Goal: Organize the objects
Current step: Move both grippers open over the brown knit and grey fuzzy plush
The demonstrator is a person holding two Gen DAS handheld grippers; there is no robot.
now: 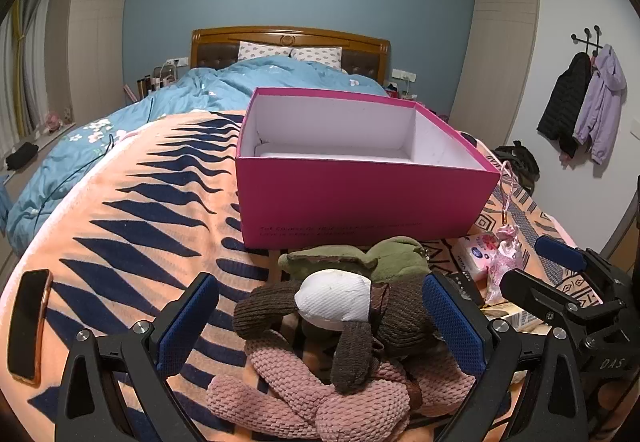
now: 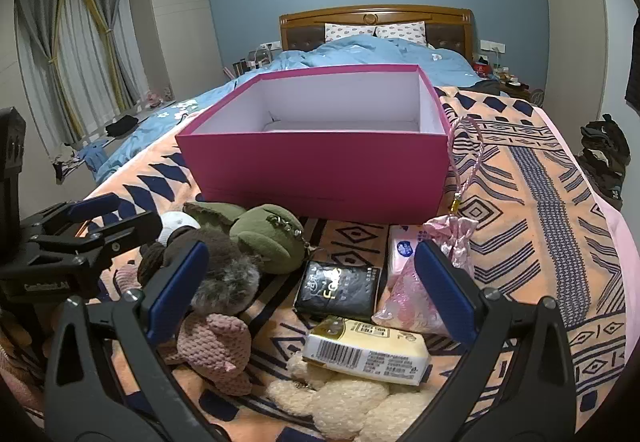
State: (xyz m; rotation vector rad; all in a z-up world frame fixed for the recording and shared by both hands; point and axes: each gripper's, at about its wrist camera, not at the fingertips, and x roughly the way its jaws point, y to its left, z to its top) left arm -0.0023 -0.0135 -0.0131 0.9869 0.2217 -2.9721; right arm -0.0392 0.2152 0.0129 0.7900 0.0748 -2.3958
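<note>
Sitting on the bed's orange patterned blanket point(image 2: 532, 177), a pink box point(image 2: 320, 169) stands open-topped with a white inside that looks bare from both views. In front of it, nearer the cameras, lies a loose pile of small things. On the left side of the pile are soft toys: a green plush point(image 2: 264, 242) just in front of the box, a brown knitted toy with a white face point(image 1: 340, 306) partly on top of it, and a pink knitted toy point(image 1: 304, 398) nearest the camera. To their right lie a black packet point(image 2: 338, 290), a pink tissue pack point(image 2: 402, 250), a pink drawstring pouch point(image 2: 456, 238) whose cord rises against the box's right corner, a clear pink bag point(image 2: 412, 302), and a yellow packet with a barcode point(image 2: 368, 352) resting on a cream plush point(image 2: 348, 406).

Both grippers hang above the pile, tilted downward — neither touches anything. The left gripper point(image 1: 320, 318) is spread wide, its blue pads on either side of the brown toy without pressing it. The right gripper point(image 2: 312, 290) is likewise released, its pads flanking the black packet and the yellow one. A phone point(image 1: 30, 326) lies on the blanket well to the left of the toys.
</note>
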